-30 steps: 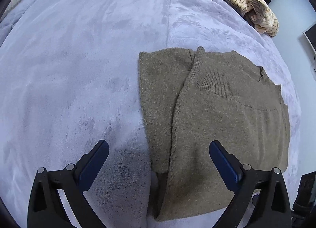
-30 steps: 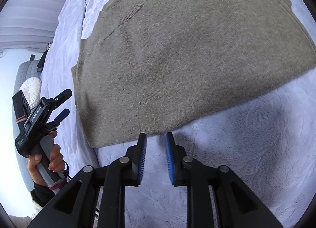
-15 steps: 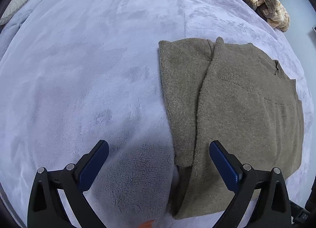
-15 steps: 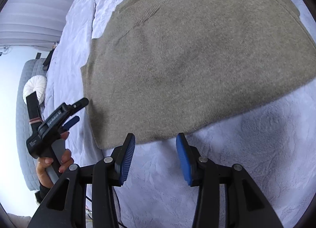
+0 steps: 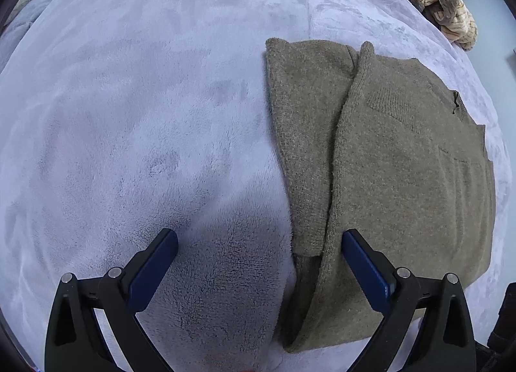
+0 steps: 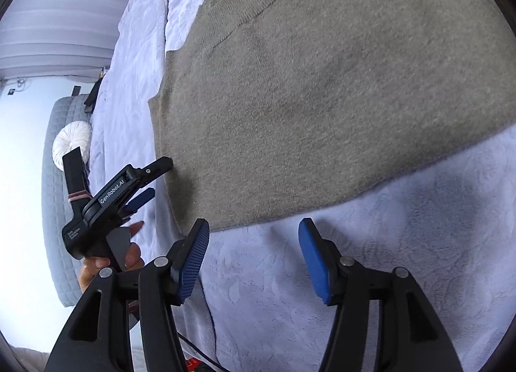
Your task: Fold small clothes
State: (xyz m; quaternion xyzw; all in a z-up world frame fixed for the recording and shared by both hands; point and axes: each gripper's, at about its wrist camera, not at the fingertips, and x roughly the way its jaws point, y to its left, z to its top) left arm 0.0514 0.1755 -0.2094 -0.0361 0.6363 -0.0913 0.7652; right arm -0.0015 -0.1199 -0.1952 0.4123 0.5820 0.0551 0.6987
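A pale lilac fleece blanket (image 5: 145, 114) is covering the bed and filling most of both wrist views, lying under and ahead of both sets of jaws. An olive-brown knit sweater (image 5: 403, 178) is lying flat on it, partly folded, with one side flap doubled over the body so a long folded edge is running away from the left jaws. The left gripper (image 5: 259, 254) is pointing steeply down with its jaws spread wide and nothing gripped; the near corner of the sweater is sitting between the blue pads, closer to the right-hand pad, which is showing in front of the knit, while the left-hand pad is standing over bare blanket; whether either pad is touching fabric I cannot tell. In the right wrist view the sweater (image 6: 322, 82) is spreading ahead of and above the jaws, its hem passing just beyond the fingertips. The right gripper (image 6: 254, 236) has just been opening its jaws, now standing about halfway apart with only blanket between them, not pinching the sweater. A hand (image 6: 106, 262) is holding the left gripper (image 6: 158, 178) left of the right jaws, at the sweater's near corner. A striped tan garment (image 5: 435, 7) is lying bunched well beyond the left jaws at the blanket's far edge.
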